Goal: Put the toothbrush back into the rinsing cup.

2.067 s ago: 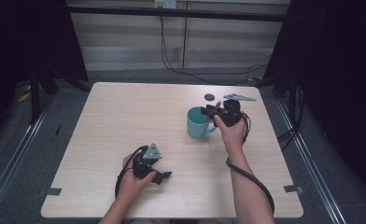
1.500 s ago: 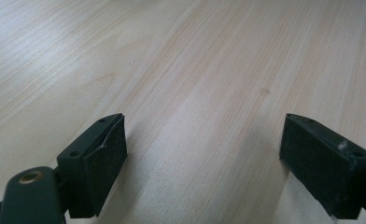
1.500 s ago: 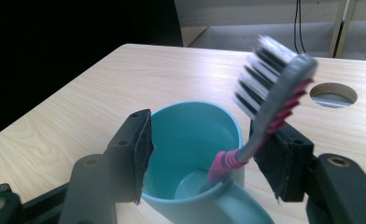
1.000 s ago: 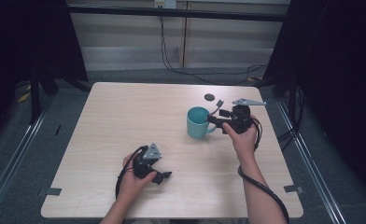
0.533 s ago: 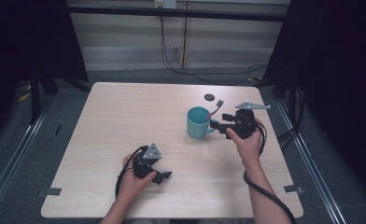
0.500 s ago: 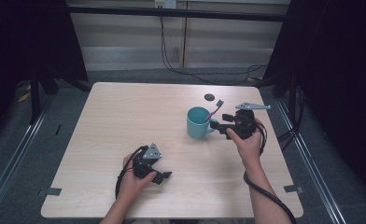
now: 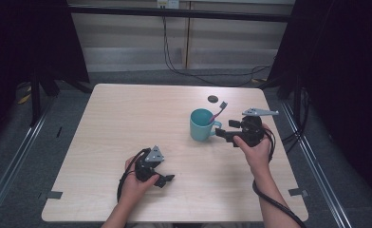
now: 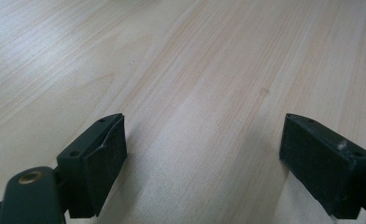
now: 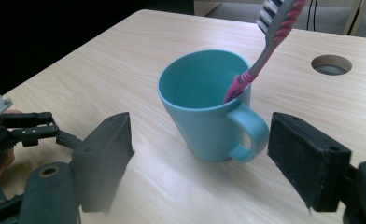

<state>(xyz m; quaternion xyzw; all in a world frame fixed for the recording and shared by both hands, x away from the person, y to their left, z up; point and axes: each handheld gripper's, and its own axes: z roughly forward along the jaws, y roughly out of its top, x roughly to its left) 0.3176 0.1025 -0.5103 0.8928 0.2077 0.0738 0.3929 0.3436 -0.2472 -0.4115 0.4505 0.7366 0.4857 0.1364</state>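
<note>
- On the right half of the tabletop (image 7: pixel 127 118) stands a teal mug (image 7: pixel 202 125), upright, its handle turned toward the right tongs (image 7: pixel 226 133).
- In the mug leans a pink toothbrush (image 7: pixel 216 113), its handle down inside against the rim on the handle side, its bristled head up and out past the rim, slanting toward the far right.
- Seen in the right gripper view, the mug (image 9: pixel 208 112) sits ahead of the right tongs (image 9: pixel 209 163), roughly centred between the two black jaws but clear of both; its handle faces the camera and slightly right.
- The right tongs are spread wide and have just been opening; nothing lies between the pads, and the mug stands just beyond their tips.
- The toothbrush (image 9: pixel 265 51) rises above the mug's right rim in that view, bristles at the top edge.
- Beyond the mug, near the far edge, a round hole (image 7: pixel 213 99) is set into the tabletop.
- The left tongs (image 7: pixel 165 179) rest low on the near left part of the tabletop, well apart from the mug, held in the person's left hand (image 7: pixel 134 183).
- In the left gripper view, the left tongs (image 8: pixel 204 154) are spread wide over bare wood, pinching nothing.
</note>
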